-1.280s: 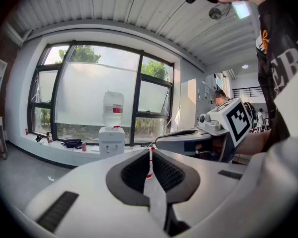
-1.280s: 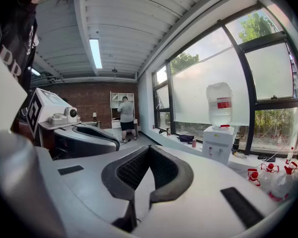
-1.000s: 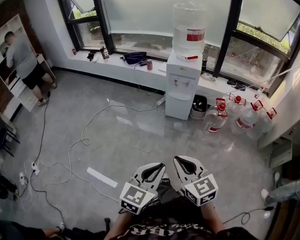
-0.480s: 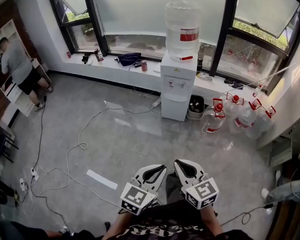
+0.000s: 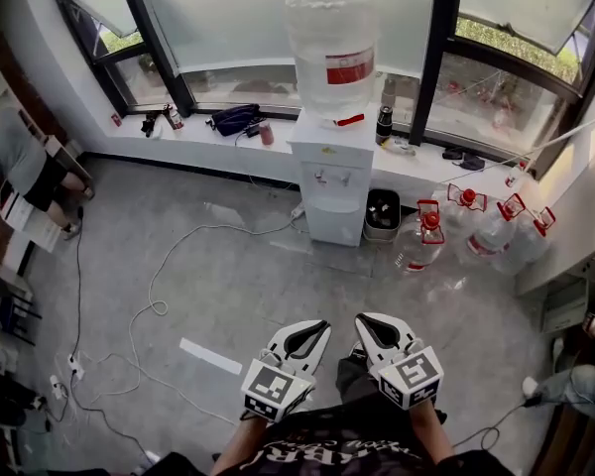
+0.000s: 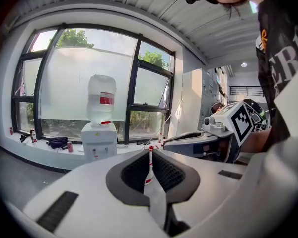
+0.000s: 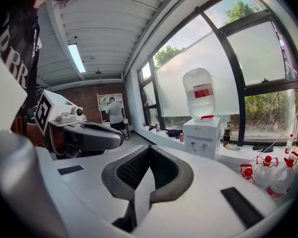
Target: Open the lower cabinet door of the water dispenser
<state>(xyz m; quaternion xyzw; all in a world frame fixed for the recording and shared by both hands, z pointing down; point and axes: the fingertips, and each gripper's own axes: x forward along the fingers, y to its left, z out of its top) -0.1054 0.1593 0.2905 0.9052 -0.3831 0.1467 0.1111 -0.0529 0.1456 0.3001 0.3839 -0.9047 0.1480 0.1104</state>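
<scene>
The white water dispenser (image 5: 333, 172) stands against the window sill with a large clear bottle (image 5: 328, 50) on top. Its lower cabinet door (image 5: 334, 222) is closed. Both grippers are low in the head view, held side by side close to the person's body and far from the dispenser. My left gripper (image 5: 315, 329) is shut with nothing in it, and so is my right gripper (image 5: 369, 323). The left gripper view has its jaws (image 6: 150, 151) pointing right of the dispenser (image 6: 99, 142). In the right gripper view its jaws (image 7: 149, 148) point left of the dispenser (image 7: 203, 136).
Several spare water bottles (image 5: 479, 230) stand on the floor right of the dispenser, with a black bin (image 5: 382, 210) beside it. White cables (image 5: 175, 258) trail over the grey floor at left. A person (image 5: 18, 165) stands at the far left by shelves.
The person has walked toward the dispenser, which is now larger and further left in the head view. Both grippers stayed shut and kept their place before the body.
</scene>
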